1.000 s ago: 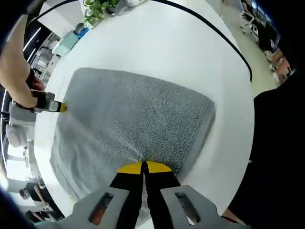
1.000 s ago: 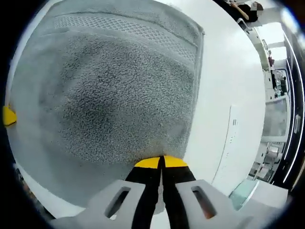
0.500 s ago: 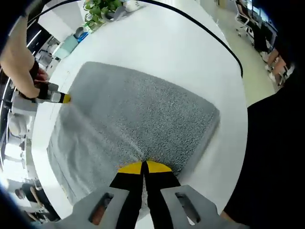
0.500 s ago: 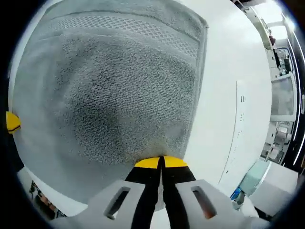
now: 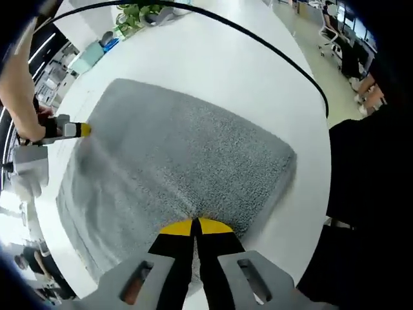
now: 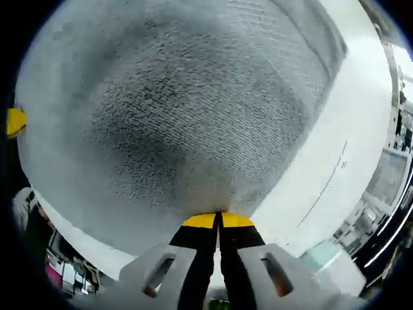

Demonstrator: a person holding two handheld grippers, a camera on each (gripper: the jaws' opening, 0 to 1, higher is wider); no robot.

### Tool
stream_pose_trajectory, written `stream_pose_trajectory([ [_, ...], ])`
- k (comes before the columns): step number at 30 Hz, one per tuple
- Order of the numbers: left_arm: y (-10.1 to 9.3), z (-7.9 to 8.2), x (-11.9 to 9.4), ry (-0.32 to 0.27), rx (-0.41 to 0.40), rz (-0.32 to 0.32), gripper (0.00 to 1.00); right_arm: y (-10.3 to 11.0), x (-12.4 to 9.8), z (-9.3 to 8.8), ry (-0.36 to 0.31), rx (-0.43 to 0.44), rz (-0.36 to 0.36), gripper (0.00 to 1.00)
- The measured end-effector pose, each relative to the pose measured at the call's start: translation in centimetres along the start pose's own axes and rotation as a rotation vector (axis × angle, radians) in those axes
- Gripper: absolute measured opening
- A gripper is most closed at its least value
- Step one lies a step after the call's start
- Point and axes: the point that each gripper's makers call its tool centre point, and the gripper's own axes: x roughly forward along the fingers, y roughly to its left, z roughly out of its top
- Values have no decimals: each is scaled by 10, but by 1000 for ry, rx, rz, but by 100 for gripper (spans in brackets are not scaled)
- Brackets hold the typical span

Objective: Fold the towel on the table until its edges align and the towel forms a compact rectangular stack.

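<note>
A grey terry towel [image 5: 174, 168] lies spread on the white table [image 5: 219, 58]. My left gripper [image 5: 195, 227] is shut on the towel's near edge, yellow tips pinching the cloth. At the towel's left corner in the left gripper view, the right gripper [image 5: 76, 130] is held by a hand and grips that corner. In the right gripper view the towel [image 6: 187, 110] spreads wide, and my right gripper [image 6: 218, 221] is shut on its near edge. The left gripper's yellow tip [image 6: 14, 121] peeks in at the far left.
A black cable [image 5: 271, 45] curves across the table. A potted plant [image 5: 132, 13] and small items stand at the table's far end. Office chairs [image 5: 342, 32] stand on the floor beyond. A person's dark clothing [image 5: 368, 194] is at the right.
Both grippers stay shut on the towel. The right gripper view has rolled and closed in on the towel, with less table showing. The left gripper view has shifted only slightly.
</note>
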Motion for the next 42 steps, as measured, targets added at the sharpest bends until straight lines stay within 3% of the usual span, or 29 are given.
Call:
stream_pose_trajectory([
  [2, 0, -1, -1, 16, -64, 20, 1, 1, -2, -3, -106, 85, 36, 0],
  [6, 1, 0, 0, 49, -44, 22, 1, 6, -9, -7, -314, 298, 14, 0],
  [7, 1, -1, 0, 59, -75, 28, 1, 6, -9, -7, -344, 321, -3, 0],
  [10, 0, -2, 0, 59, -63, 42, 1, 0, -5, -5, -409, 334, -69, 0],
  [13, 0, -2, 0, 59, -29, 41, 1, -3, -3, -7, -456, 358, -80, 0],
  [15, 0, -2, 0, 62, -36, 33, 1, -6, -3, -6, -502, 496, -33, 0],
  [16, 0, -2, 0, 61, -36, 33, 1, -9, -1, -7, -520, 523, -22, 0],
  [19, 2, -14, -2, 94, 32, 58, 1, -6, -1, -9, -517, 536, -21, 0],
  [21, 2, -12, -2, 34, -5, 47, 1, -3, -1, -9, -513, 547, -38, 0],
  [24, 4, -15, -4, 0, -56, 6, 1, 3, -2, -10, -476, 557, -72, 0],
  [27, 5, -16, -4, -12, -56, -18, 1, 4, 0, -16, -381, 494, -86, 0],
  [28, 3, -16, -4, -11, 2, -27, 1, 9, 1, -25, -306, 468, -78, 0],
  [30, 0, -18, -5, -4, 34, -29, 1, 23, 4, -44, -170, 458, -43, 0],
  [32, -2, -20, -6, -1, 69, -27, 1, 31, 6, -55, -110, 460, -39, 0],
  [39, -2, -19, -6, 19, 103, -17, 1, 32, 7, -60, -144, 549, -60, 0],
  [41, -2, -20, -5, 25, 83, 3, 1, 31, 7, -62, -164, 629, -73, 0],
  [42, -2, -21, -6, 31, 64, 18, 1, 34, 7, -66, -166, 732, -81, 0],
])
